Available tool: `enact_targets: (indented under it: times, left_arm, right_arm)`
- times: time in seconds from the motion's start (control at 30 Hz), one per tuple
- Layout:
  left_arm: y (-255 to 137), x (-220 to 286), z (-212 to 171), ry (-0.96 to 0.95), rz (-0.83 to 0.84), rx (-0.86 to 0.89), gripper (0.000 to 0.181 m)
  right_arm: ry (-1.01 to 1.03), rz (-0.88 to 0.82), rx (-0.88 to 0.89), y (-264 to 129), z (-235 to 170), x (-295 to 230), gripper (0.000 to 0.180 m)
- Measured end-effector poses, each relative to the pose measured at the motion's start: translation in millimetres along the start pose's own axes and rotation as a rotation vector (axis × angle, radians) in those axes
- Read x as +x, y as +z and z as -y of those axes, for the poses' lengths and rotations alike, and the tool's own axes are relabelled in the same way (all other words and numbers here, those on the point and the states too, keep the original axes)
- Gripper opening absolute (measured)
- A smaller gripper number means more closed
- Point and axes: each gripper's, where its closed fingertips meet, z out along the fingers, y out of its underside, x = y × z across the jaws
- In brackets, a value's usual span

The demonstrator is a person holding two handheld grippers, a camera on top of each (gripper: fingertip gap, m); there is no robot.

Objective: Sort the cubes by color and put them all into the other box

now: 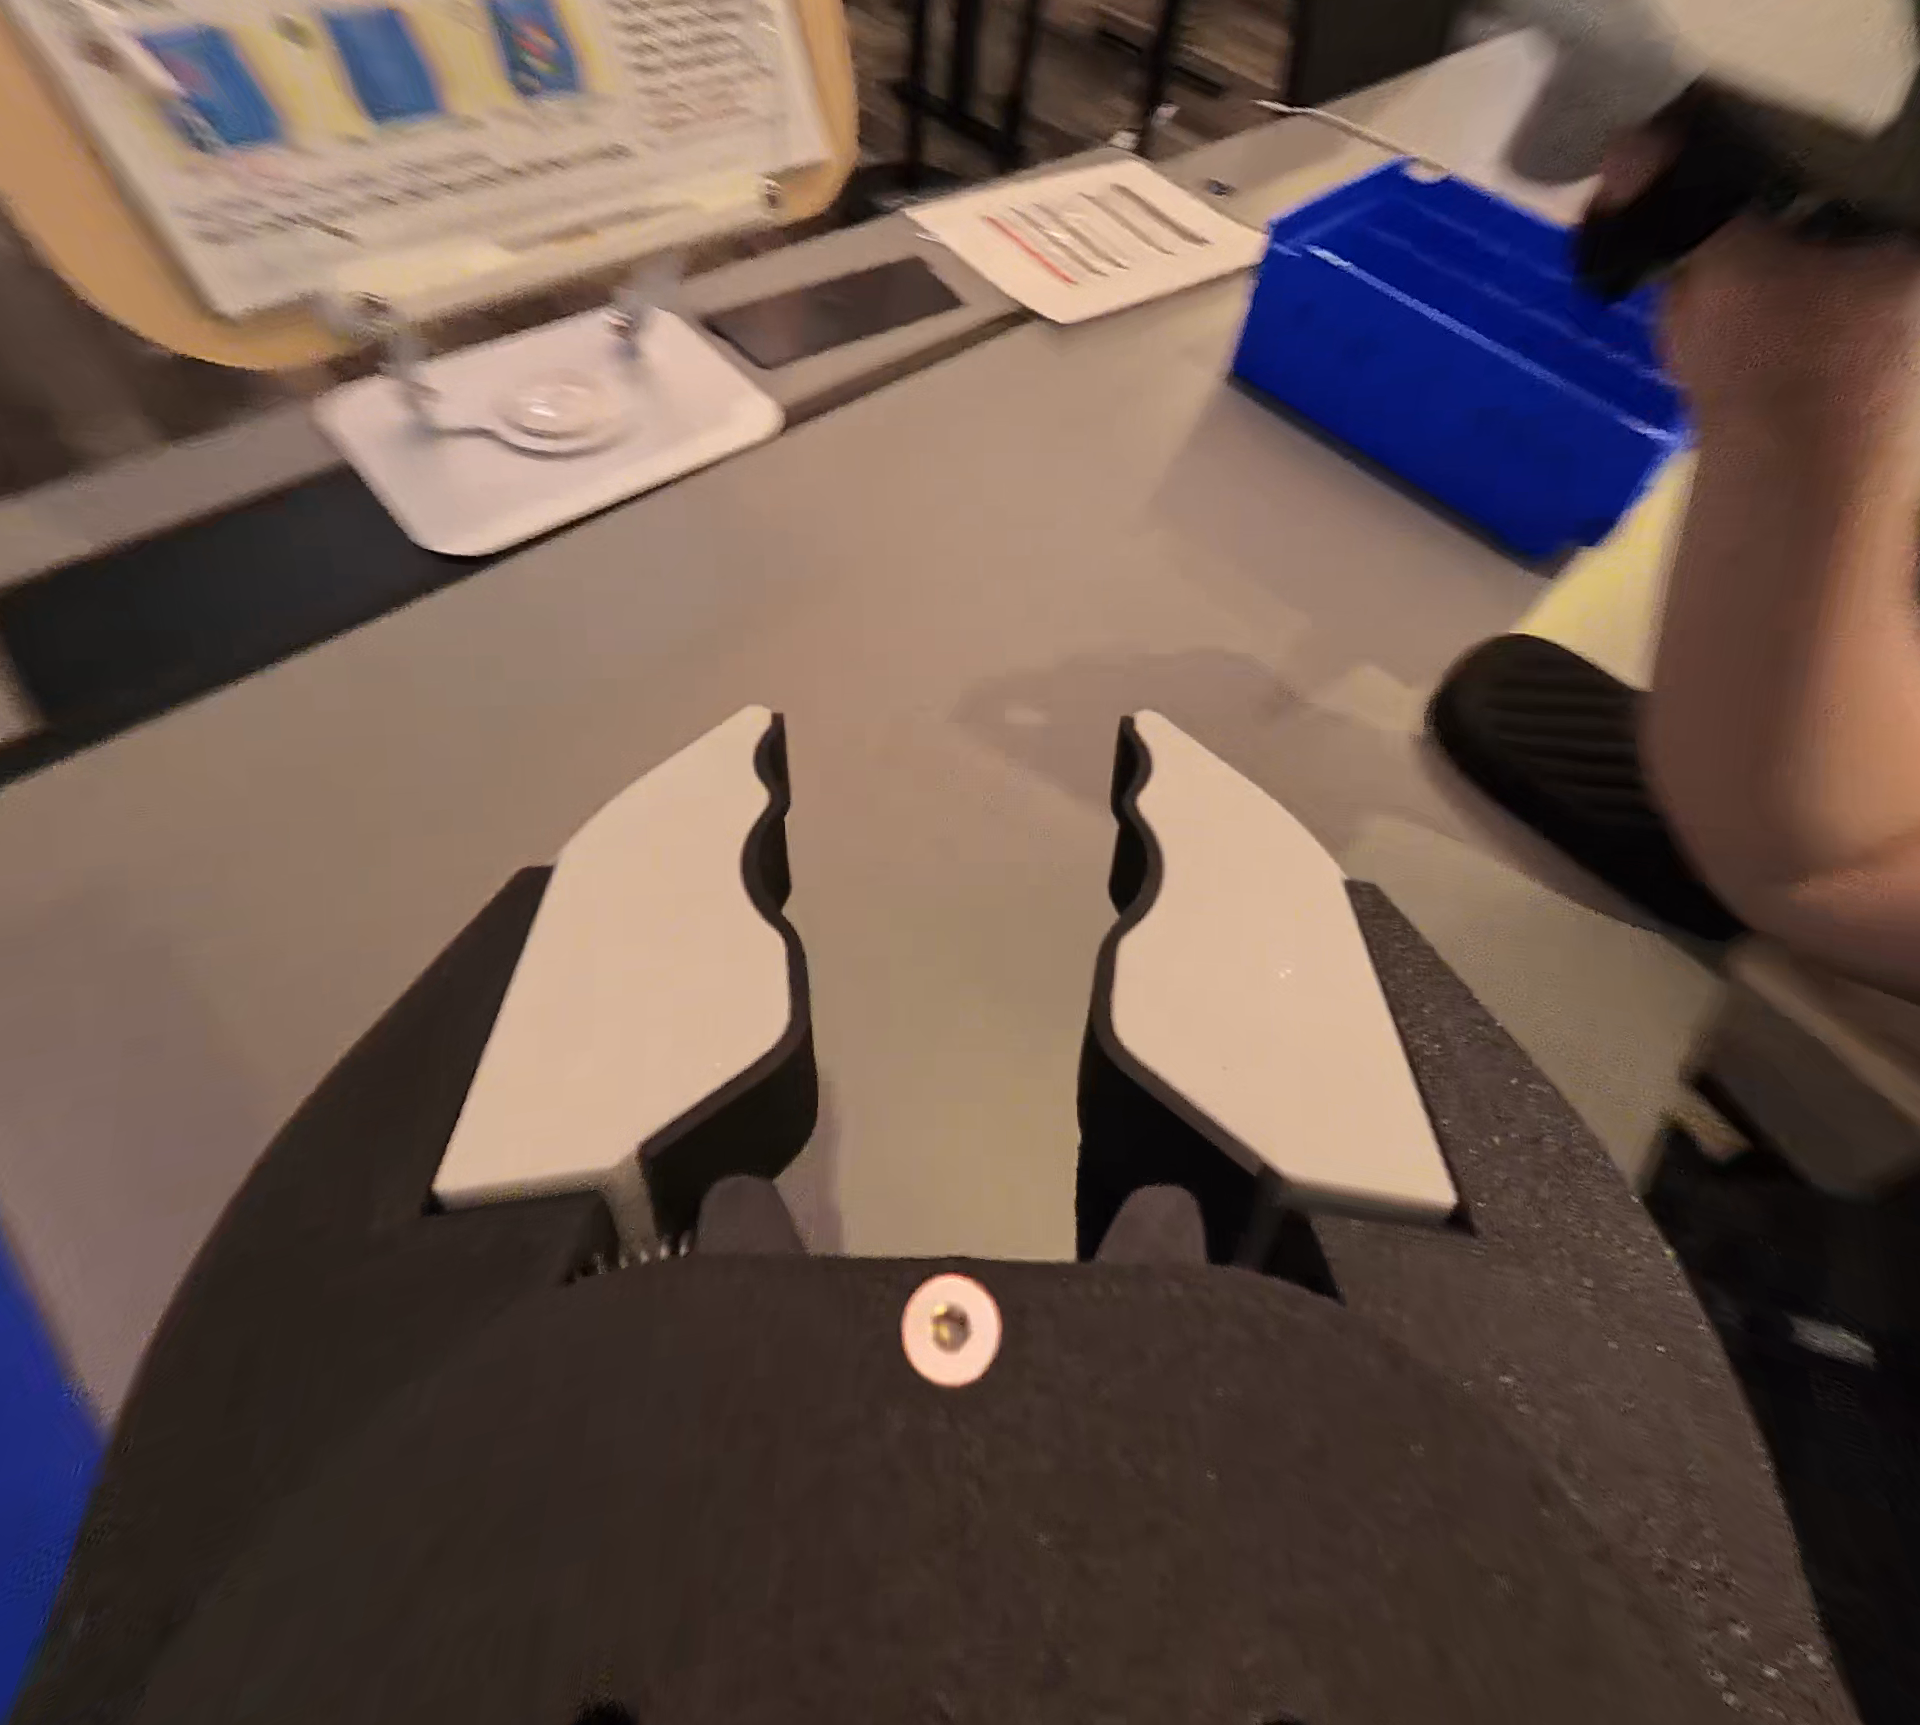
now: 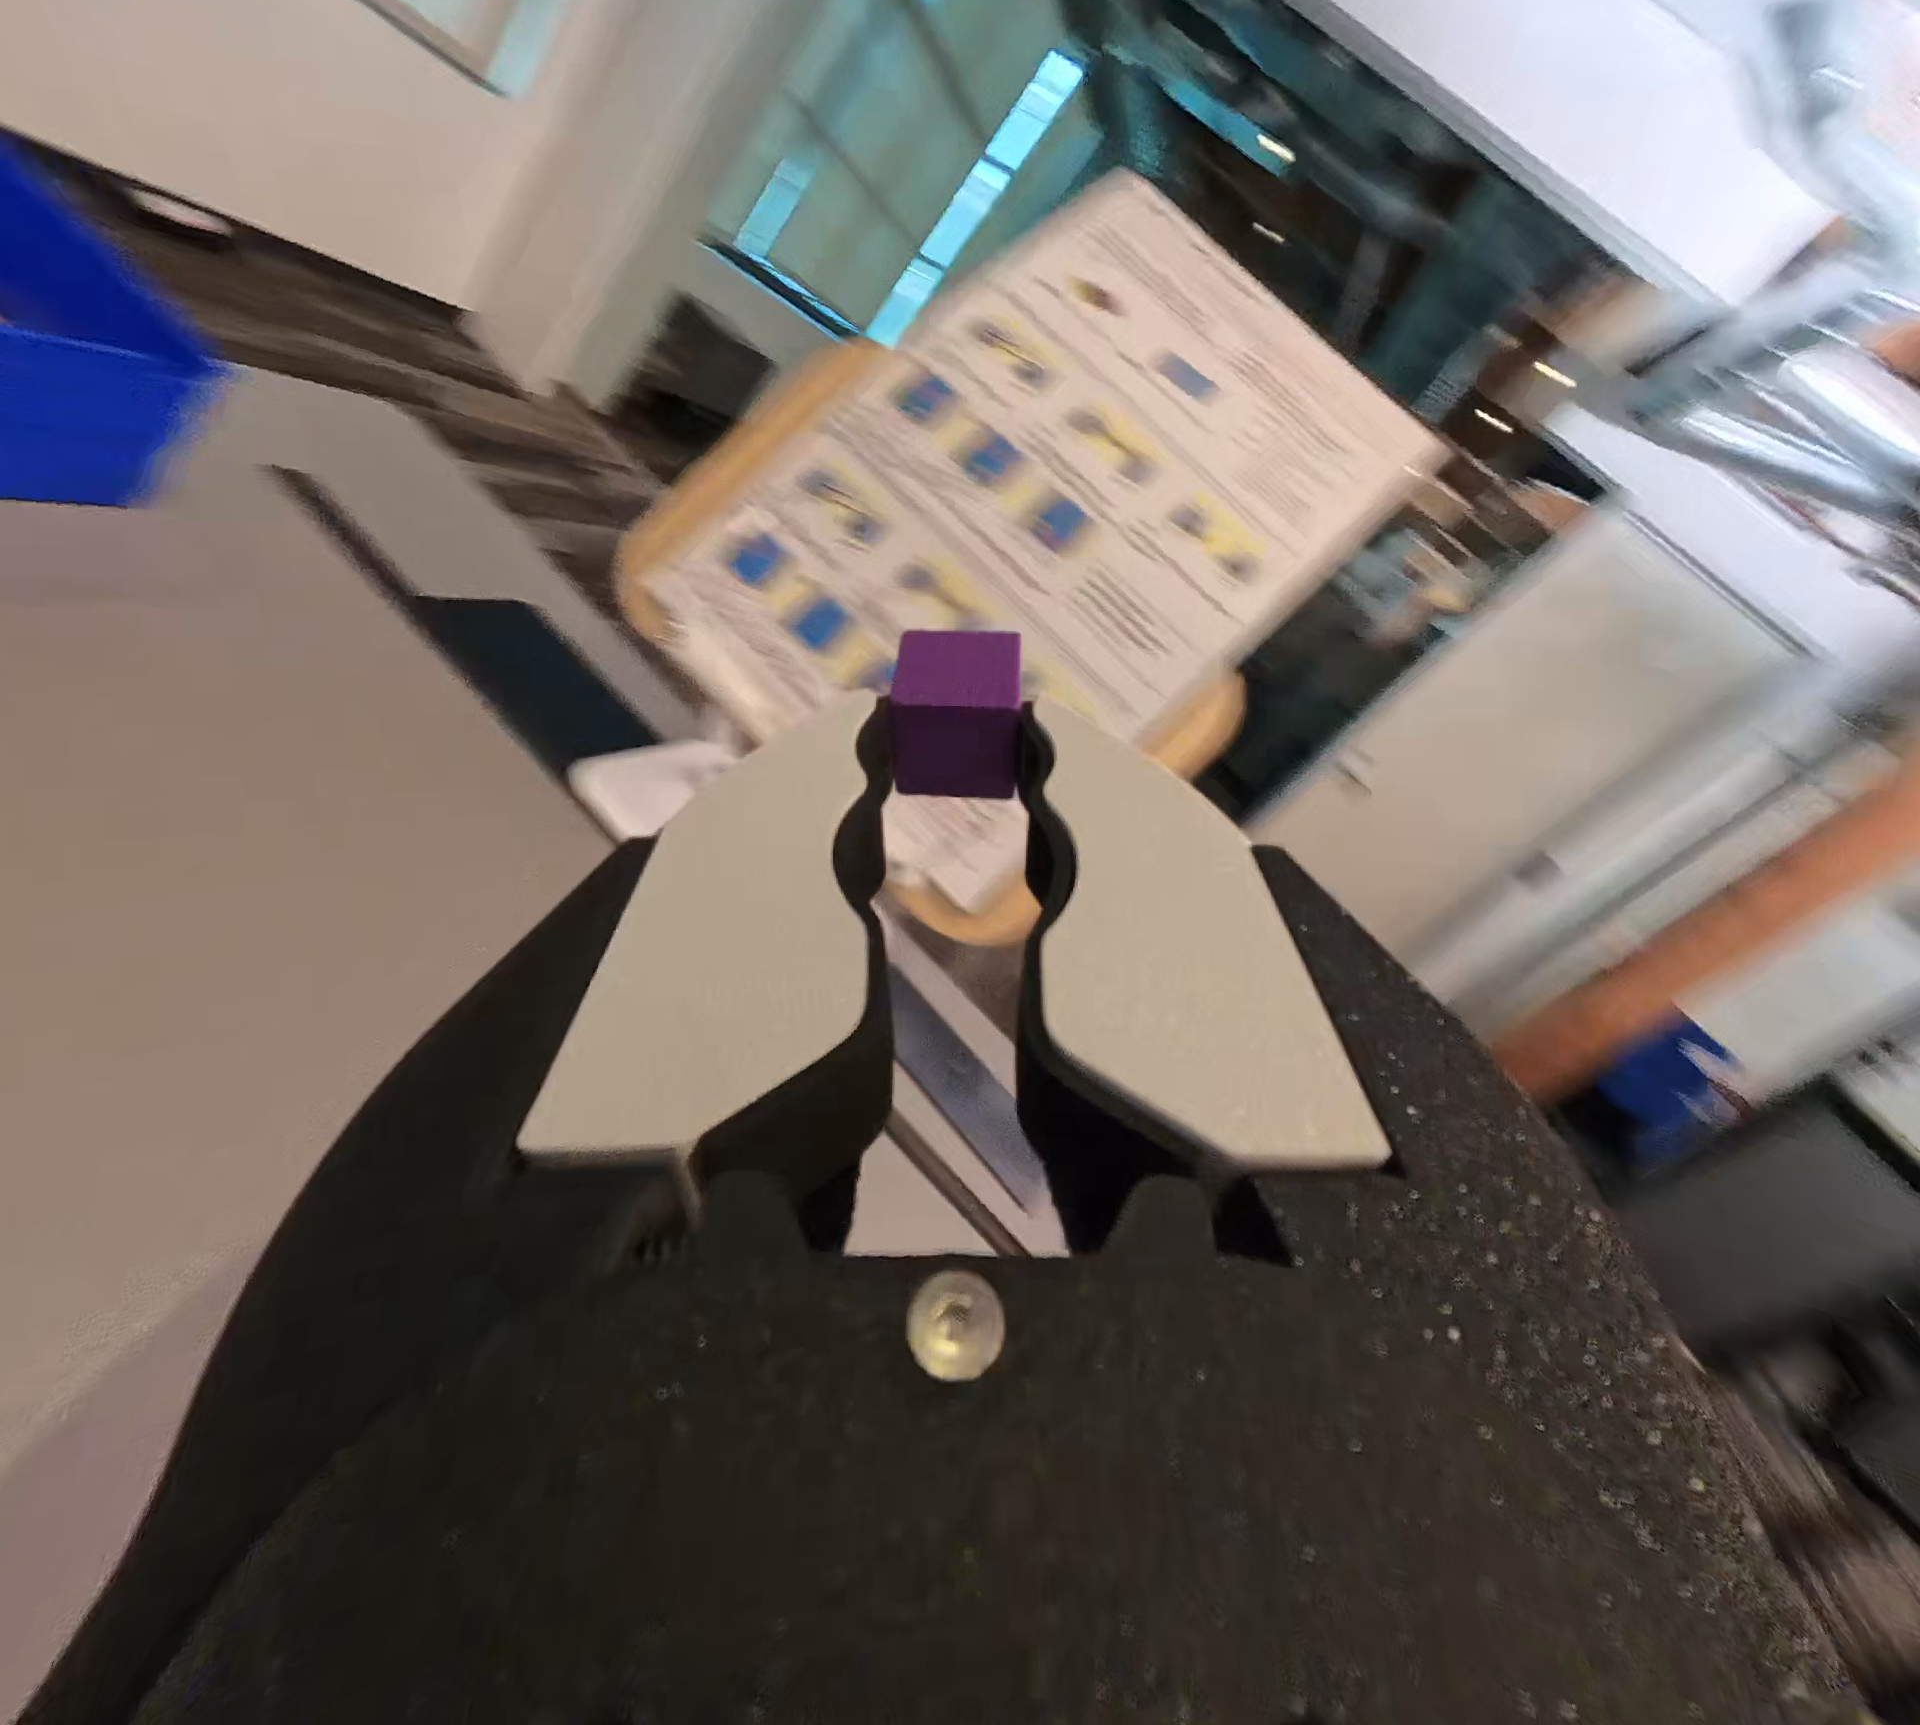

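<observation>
The right gripper (image 2: 956, 745) is clamped on a purple cube (image 2: 954, 714), which sits pinched between the very tips of the fingers and is raised clear of the grey table (image 2: 208, 740). The right wrist view is tilted and blurred, which suggests the cube is in transit — the carry step of the sort. A blue box (image 2: 73, 366) shows at the left edge of that view, well apart from the cube.

The left gripper (image 1: 951, 730) holds nothing; its fingers stand apart over bare table. In the left wrist view a blue box (image 1: 1455, 356) sits on the far right of the table, beside a printed sheet (image 1: 1091, 236) and an instruction board (image 1: 416, 44) on a stand.

The next move calls for bringing the cube over the destination box, into the area for its colour, and parting the fingers only when it is low enough — the tip-only grip leaves little margin against slipping. No other cubes are visible.
</observation>
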Motion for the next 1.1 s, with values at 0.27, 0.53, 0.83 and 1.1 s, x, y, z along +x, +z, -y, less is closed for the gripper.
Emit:
enact_targets:
  times: [0.27,0.53,0.83,1.1]
  left_arm:
    - [10,1,-12,0.082,0.125,-0.009,0.061]
    - [22,9,-21,0.082,0.097,-0.019,0.057]
    - [18,9,-41,0.090,0.109,-0.047,0.053]
    - [28,7,-53,0.067,0.102,-0.074,0.050]
  right_arm:
    - [0.105,-0.375,-0.279,-51,-93,134,0.022]
    - [0.129,-0.420,-0.419,-80,-153,173,0.022]
    - [0.755,-0.101,-1.019,-214,-353,137,0.023]
    - [0.910,-0.001,-1.117,-217,-402,101,0.024]
